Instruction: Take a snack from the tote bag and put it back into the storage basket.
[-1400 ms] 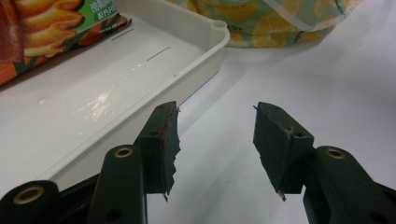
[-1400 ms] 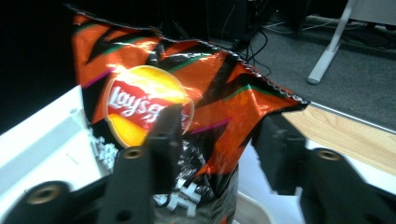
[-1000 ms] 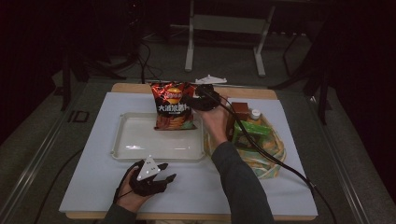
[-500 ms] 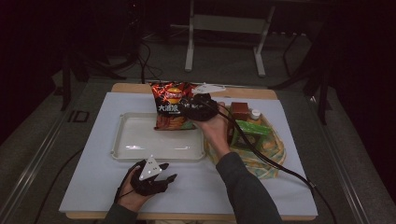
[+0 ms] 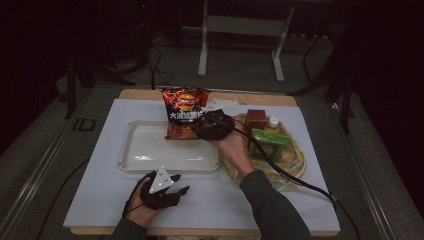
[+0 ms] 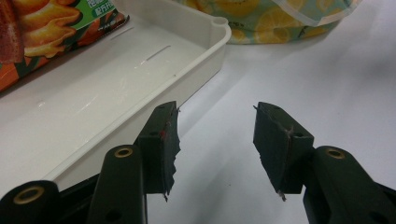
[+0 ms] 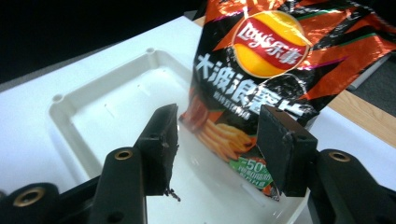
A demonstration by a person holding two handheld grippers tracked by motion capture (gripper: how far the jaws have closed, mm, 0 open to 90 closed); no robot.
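Observation:
An orange and black bag of crisps (image 5: 184,111) stands leaning in the far right corner of the white tray (image 5: 145,155). My right gripper (image 5: 197,130) is at the bag's lower right, low over the tray. In the right gripper view its jaws (image 7: 217,135) stand open on either side of the bag's lower part (image 7: 261,70), the pads clear of it. My left gripper (image 5: 181,183) rests on the white mat just in front of the tray. It is open with nothing between its jaws (image 6: 217,135), next to the tray's near right corner (image 6: 201,42).
A lemon-print cloth bag (image 5: 282,162) lies right of the tray, holding a green box (image 5: 270,140), a brown box (image 5: 257,117) and a white-capped bottle (image 5: 273,121). The right gripper's cable (image 5: 295,177) trails across it. Bare mat stretches around the left gripper.
My right gripper has moved left and slightly toward me, from the bag's upper right edge to its lower part. The bag and the left gripper have stayed put.

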